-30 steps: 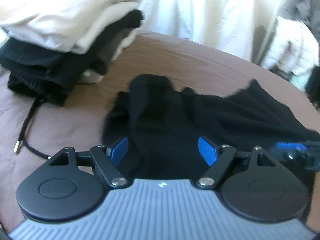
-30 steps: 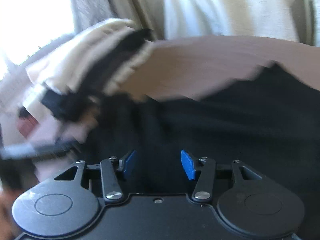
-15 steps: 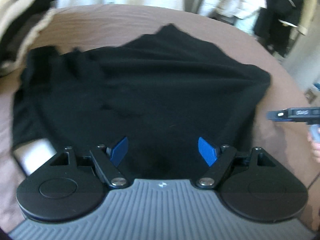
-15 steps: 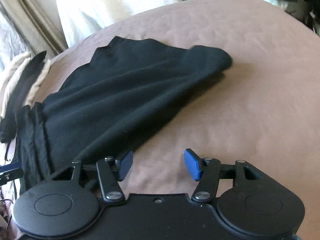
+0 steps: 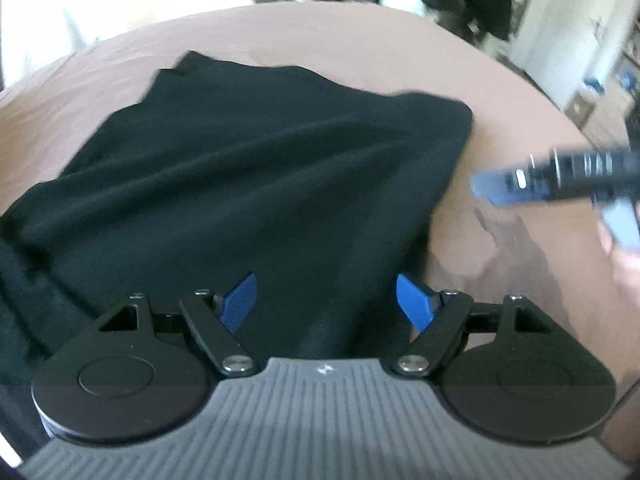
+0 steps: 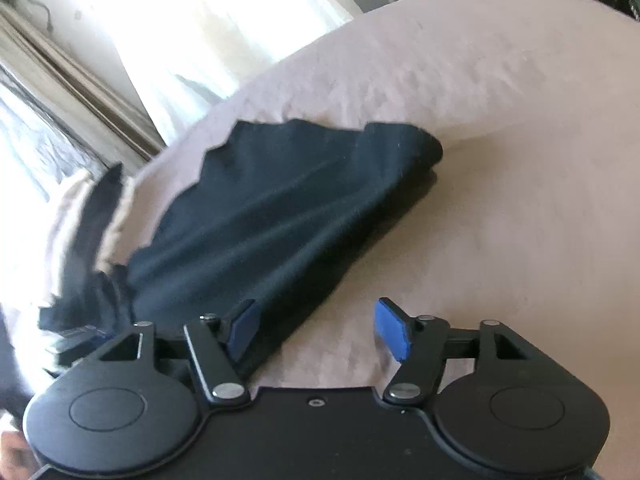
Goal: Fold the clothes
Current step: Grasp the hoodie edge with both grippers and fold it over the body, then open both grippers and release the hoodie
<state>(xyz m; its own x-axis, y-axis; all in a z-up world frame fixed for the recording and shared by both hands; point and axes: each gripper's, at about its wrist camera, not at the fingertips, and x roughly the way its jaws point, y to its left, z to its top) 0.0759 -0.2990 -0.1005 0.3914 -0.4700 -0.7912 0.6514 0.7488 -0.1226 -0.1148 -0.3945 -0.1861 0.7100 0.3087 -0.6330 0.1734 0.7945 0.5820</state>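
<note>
A: Which step was it?

B: I think between two folds. The shirt point(image 5: 248, 184) lay on the bed point(image 5: 320, 36), loosely doubled, with wrinkles. The left gripper point(image 5: 326, 300) hung over its near edge, jaws wide apart, gripping nothing.

A: And the right gripper point(image 6: 316, 330)?

B: Its jaws were opening, with only the sheet between them. The shirt's edge passed just by its left pad point(image 6: 244, 328), toward 10 o'clock.

A: What did the next move need?

B: In my opinion, each gripper should pinch one near corner and carry it toward 12 o'clock, keeping the edges together.
</note>
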